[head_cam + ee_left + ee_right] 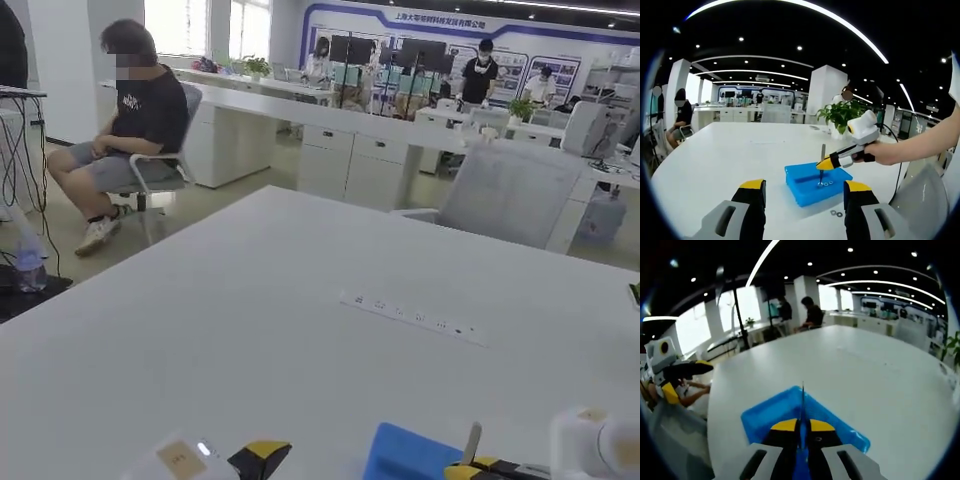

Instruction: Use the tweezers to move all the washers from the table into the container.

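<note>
My right gripper (825, 163) pinches the tweezers (822, 151) over the blue container (800, 197); my left gripper (805, 186) is spread. Two washers (836, 213) lie on the table (730, 165) beside it, probably light and slippery, so I would grip each rim.

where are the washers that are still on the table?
Left gripper view: two washers lie on the white table just off the blue container's near right corner, close to the left gripper's jaw on the view's right.
</note>
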Tool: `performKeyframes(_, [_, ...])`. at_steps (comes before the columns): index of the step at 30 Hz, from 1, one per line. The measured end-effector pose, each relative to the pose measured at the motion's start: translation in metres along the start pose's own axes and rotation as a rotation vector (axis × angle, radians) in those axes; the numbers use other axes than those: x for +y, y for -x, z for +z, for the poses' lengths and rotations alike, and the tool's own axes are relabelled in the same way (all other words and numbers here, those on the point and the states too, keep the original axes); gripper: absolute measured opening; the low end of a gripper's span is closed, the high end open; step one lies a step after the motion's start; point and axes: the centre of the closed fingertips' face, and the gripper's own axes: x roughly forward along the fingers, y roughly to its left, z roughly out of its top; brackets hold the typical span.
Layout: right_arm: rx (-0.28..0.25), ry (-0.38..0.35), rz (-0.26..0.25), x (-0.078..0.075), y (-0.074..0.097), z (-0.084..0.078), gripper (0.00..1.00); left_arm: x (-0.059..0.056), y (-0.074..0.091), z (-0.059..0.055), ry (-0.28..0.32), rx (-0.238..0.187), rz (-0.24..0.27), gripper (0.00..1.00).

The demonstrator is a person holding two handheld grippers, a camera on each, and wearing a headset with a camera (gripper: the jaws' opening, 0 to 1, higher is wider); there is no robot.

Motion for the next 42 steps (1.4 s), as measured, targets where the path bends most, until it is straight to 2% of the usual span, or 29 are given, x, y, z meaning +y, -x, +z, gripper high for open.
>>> performKeyframes(5, [-0.003,-0.003,-0.006,-0.005,-0.004,-0.002,0.04,-0.001,0.000,-0.001,-0.005,0.005,-0.006,0.63])
performKeyframes(15, [-0.005,-0.001,-0.014,-0.005,-0.003,-0.003,0.04,0.000,0.000,0.000,-0.005,0.001,-0.008,0.63])
performKeyframes(23, [-0.030,-0.010,-0.012,-0.008,-0.002,0.002,0.04,-0.001,0.000,-0.001,-0.010,0.004,-0.011,0.62])
performKeyframes(31, [-0.086,-0.003,-0.004,0.009,0.015,0.018,0.04,-0.002,0.000,-0.001,-0.011,0.005,-0.011,0.62])
performKeyframes(42, [-0.186,0.001,0.017,0.044,0.045,0.037,0.04,-0.001,0.000,-0.002,-0.007,0.010,-0.010,0.62])
